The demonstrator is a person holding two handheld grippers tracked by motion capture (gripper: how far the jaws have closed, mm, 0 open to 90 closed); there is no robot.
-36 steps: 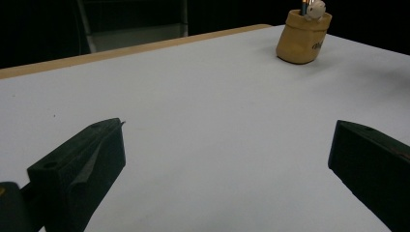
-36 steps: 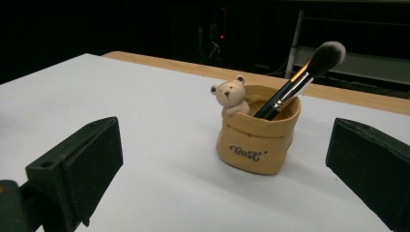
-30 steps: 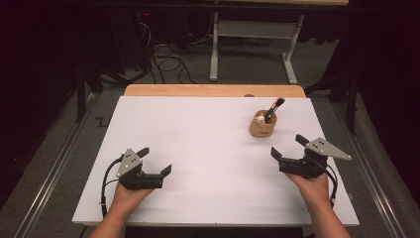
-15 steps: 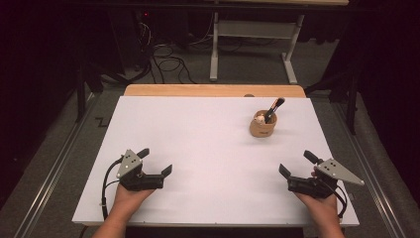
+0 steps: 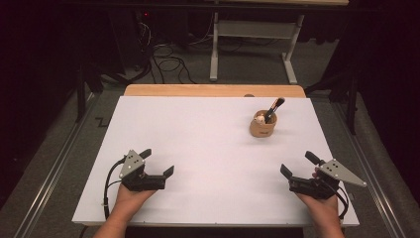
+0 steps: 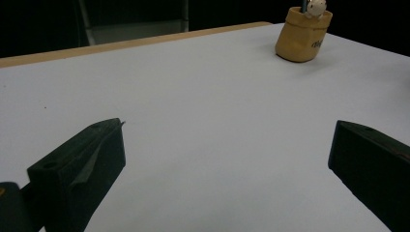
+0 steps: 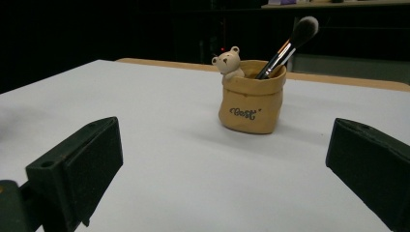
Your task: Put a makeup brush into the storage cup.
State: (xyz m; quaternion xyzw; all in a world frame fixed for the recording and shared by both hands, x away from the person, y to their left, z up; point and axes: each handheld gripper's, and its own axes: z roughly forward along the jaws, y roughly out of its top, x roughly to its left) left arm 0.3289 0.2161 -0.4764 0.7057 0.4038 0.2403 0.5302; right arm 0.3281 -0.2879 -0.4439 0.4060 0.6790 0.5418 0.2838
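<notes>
A tan bag-shaped holder [image 5: 262, 127] [image 7: 251, 101] [image 6: 303, 36] stands on the white table top [image 5: 208, 148] toward the back right. A small bear figure [image 7: 228, 62] peeks over its rim, and a makeup brush [image 7: 289, 46] [image 5: 273, 109] leans out of it. My left gripper [image 5: 157, 162] rests near the front left edge, open, nothing between its fingers. My right gripper [image 5: 299, 164] rests near the front right edge, also open and empty, with the holder well ahead of it.
A wooden strip [image 5: 213, 90] runs along the table's far edge. Beyond it, on the dark floor, stand a white desk frame [image 5: 252, 34] and loose cables [image 5: 163, 54]. Metal rails [image 5: 54, 168] run along both sides of the table.
My right gripper has drawn back from near the holder toward the front right edge of the table. The left gripper has stayed put.
</notes>
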